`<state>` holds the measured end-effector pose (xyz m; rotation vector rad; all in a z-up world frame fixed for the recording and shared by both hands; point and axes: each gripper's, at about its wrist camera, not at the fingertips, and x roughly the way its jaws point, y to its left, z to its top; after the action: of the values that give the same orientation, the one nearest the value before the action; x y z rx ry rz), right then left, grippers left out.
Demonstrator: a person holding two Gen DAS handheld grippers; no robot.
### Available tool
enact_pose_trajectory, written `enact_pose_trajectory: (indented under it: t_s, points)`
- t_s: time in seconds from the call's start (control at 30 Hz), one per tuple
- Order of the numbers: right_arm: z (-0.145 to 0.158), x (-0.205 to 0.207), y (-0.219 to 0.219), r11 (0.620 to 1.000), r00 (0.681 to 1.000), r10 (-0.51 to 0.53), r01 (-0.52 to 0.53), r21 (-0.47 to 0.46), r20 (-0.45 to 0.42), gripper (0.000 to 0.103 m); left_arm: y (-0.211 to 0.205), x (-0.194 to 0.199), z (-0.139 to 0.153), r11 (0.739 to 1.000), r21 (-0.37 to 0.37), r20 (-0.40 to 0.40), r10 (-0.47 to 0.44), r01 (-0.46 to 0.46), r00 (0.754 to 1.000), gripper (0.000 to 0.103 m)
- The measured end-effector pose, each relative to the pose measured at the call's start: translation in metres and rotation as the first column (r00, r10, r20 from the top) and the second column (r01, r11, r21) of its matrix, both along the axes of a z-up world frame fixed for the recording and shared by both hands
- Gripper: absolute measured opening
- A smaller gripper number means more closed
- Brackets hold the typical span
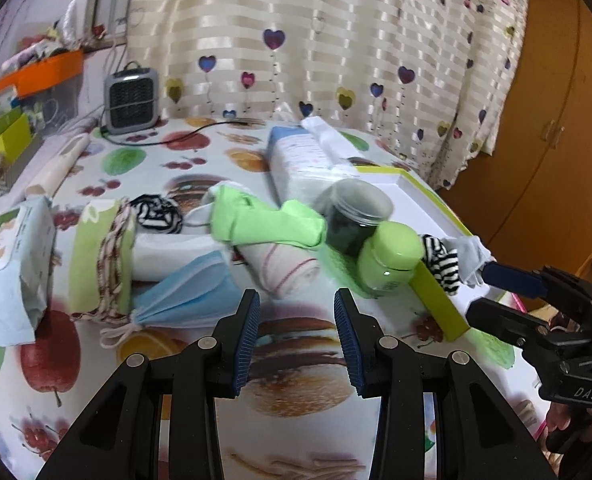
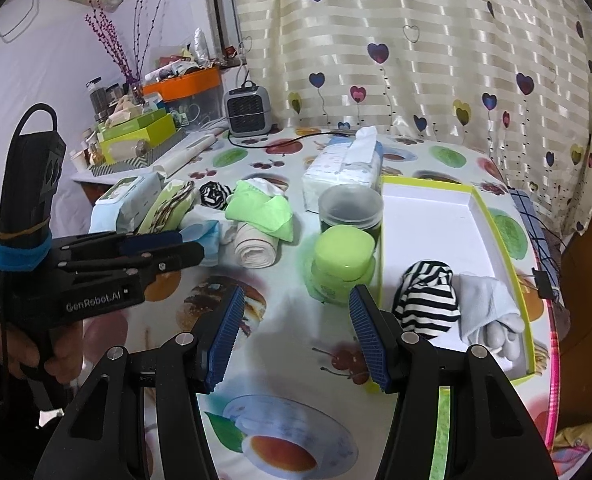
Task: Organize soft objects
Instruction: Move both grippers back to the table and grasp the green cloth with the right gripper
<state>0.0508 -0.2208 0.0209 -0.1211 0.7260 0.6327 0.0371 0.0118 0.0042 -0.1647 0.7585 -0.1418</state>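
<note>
Soft things partly sorted into the white box [image 2: 428, 216]

The box holds a striped sock [image 2: 426, 300] and a grey sock [image 2: 484, 304]; left of the box stand a green-lidded jar [image 2: 342, 264] and a dark jar [image 2: 350, 208]; further left lies a green cloth [image 2: 262, 208]; left gripper [image 1: 296, 340] and right gripper [image 2: 296, 332] are spread, pinching nothing.

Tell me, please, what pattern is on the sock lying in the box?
Black and white stripes on the sock; clearest in the right wrist view.

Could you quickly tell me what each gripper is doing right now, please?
Left gripper: open, nothing between its pads, above the tablecloth.
Right gripper: open, holding nothing, near the green-rimmed box.
</note>
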Motion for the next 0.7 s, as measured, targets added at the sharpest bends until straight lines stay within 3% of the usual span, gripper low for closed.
enact_pose_trajectory:
  t_s: [0.1,0.17,0.4,0.7]
  points:
    - [-0.002,0.0,0.005,1.0,1.0,0.012,-0.012,-0.01,-0.007,0.056,0.01,0.001,-0.002,1.0,0.01,0.001,0.022,-0.022,1.0,0.038]
    - [-0.003,0.0,0.007,1.0,1.0,0.019,-0.019,-0.015,-0.008,0.056,0.017,0.002,-0.004,0.999,0.007,0.0,0.033,-0.033,0.999,0.046]
    - [-0.006,0.004,0.013,0.999,0.999,0.029,-0.029,-0.025,-0.019,0.056,0.038,0.009,-0.008,0.997,0.024,0.006,0.069,-0.07,0.998,0.054]
    - [-0.009,0.01,0.023,0.998,0.999,0.046,-0.047,-0.037,-0.028,0.056,0.046,0.033,-0.024,0.995,0.102,-0.012,0.012,-0.011,1.0,0.057]
